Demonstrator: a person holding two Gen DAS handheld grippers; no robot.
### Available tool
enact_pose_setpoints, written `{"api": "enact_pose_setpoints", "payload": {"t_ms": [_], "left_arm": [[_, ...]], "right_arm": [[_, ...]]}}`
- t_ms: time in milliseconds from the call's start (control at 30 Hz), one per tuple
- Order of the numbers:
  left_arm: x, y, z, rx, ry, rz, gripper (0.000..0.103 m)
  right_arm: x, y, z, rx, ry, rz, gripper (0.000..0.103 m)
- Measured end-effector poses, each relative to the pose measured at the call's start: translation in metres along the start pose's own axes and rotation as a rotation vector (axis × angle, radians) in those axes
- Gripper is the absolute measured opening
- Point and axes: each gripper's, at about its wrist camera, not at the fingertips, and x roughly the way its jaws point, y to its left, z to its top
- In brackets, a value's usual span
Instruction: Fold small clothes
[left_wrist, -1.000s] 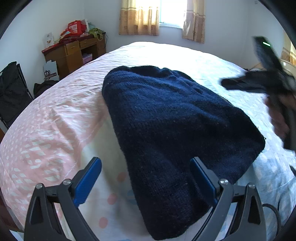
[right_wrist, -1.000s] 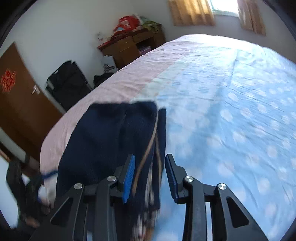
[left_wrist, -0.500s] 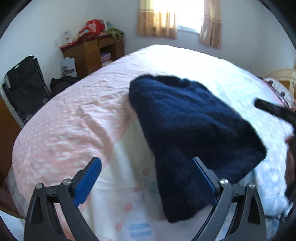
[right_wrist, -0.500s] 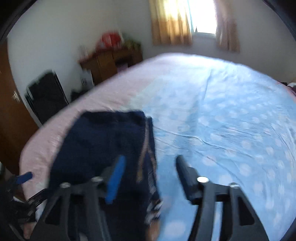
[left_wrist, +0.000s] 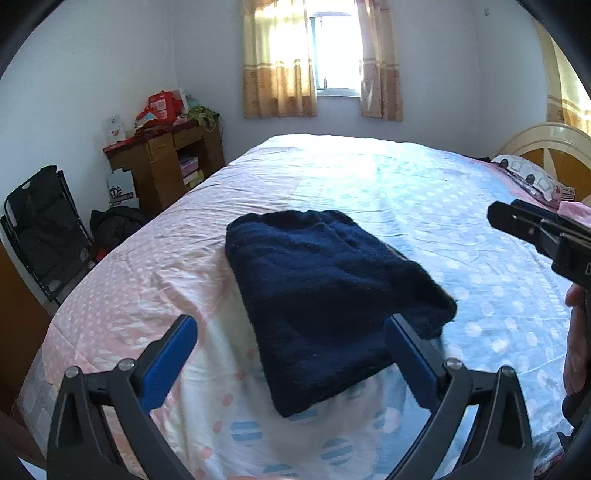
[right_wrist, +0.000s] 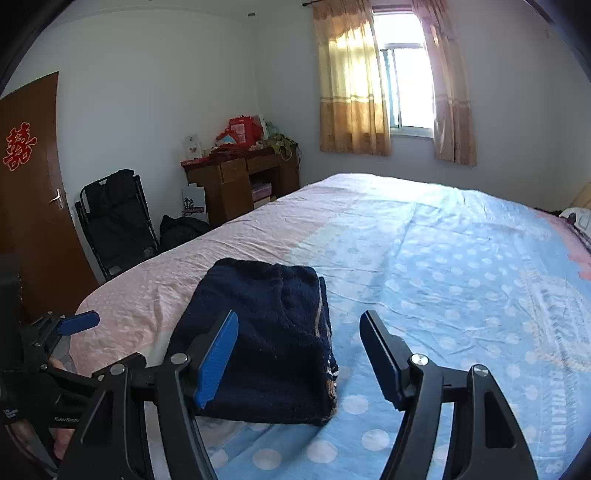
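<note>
A folded navy knit sweater (left_wrist: 325, 295) lies flat on the bed, across the seam between the pink and blue parts of the cover. My left gripper (left_wrist: 290, 325) hangs open above its near edge and touches nothing. In the right wrist view the sweater (right_wrist: 273, 332) shows a tan stripe along its right fold. My right gripper (right_wrist: 298, 321) is open above that side, with nothing between its pads. The left gripper's blue pad (right_wrist: 79, 322) shows at the left edge of the right wrist view. The right gripper's black body (left_wrist: 535, 229), with a hand below it, shows at the right of the left wrist view.
The bed cover (left_wrist: 406, 192) stretches far toward the window. A wooden desk (left_wrist: 162, 166) with clutter and a black folding chair (left_wrist: 40, 229) stand along the left wall. A pillow (left_wrist: 528, 177) lies at the headboard on the right. A brown door (right_wrist: 29, 184) is at the left.
My right gripper has opened, let go of the sweater's striped edge, and drawn back and up. My left gripper has also lifted away. The sweater lies still.
</note>
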Motion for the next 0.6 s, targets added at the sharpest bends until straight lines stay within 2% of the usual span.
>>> {"api": "enact_pose_setpoints", "payload": {"t_ms": [600], "left_arm": [[0.002,0.003,-0.004,-0.015,0.009,0.004,0.103]], "right_arm": [[-0.005,0.014,-0.003,-0.014,-0.020,0.027,0.069]]}}
